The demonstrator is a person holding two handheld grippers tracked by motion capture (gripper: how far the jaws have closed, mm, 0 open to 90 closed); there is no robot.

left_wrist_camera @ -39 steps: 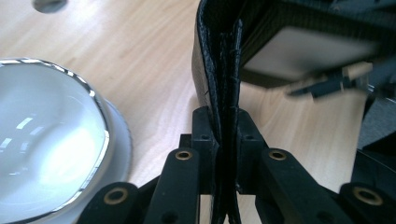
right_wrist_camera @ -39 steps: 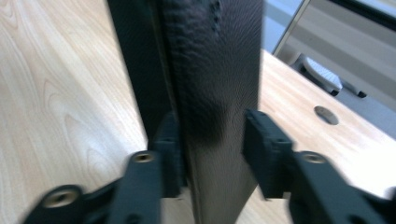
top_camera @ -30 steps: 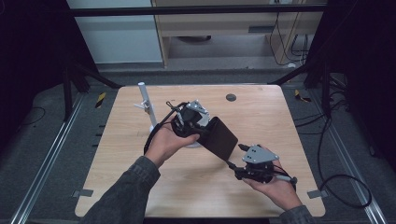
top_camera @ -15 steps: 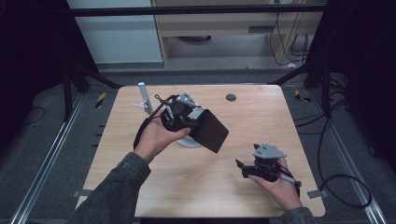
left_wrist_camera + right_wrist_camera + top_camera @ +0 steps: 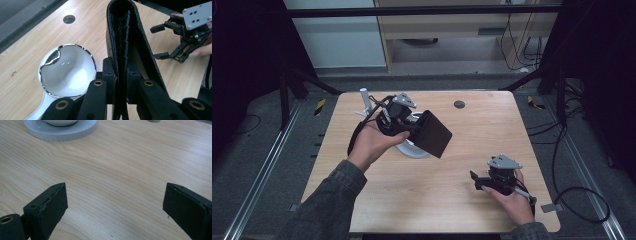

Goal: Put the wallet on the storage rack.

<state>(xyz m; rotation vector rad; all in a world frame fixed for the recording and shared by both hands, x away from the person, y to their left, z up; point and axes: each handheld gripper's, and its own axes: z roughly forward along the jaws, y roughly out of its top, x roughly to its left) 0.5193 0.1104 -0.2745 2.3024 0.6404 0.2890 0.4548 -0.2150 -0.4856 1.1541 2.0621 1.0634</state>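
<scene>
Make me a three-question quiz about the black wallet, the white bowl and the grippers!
1. Where is the black wallet?
A. flat on the table
B. clamped in the left hand-held gripper
C. inside the bowl

2. What colour is the bowl?
A. white
B. red
C. green

3. How does the right hand-held gripper stand?
A. shut on the wallet
B. shut on a spoon
C. open and empty

Answers: 1 B, its jaws squeeze the wallet in the air; 2 A, it shines white; 3 C, its jaws have just been opening and stand apart over bare table.

Wallet (image 5: 432, 134) above bowl (image 5: 412, 148), left of table (image 5: 492, 125) centre; post (image 5: 364, 96) behind-left; hole (image 5: 459, 104) behind-right.
</scene>
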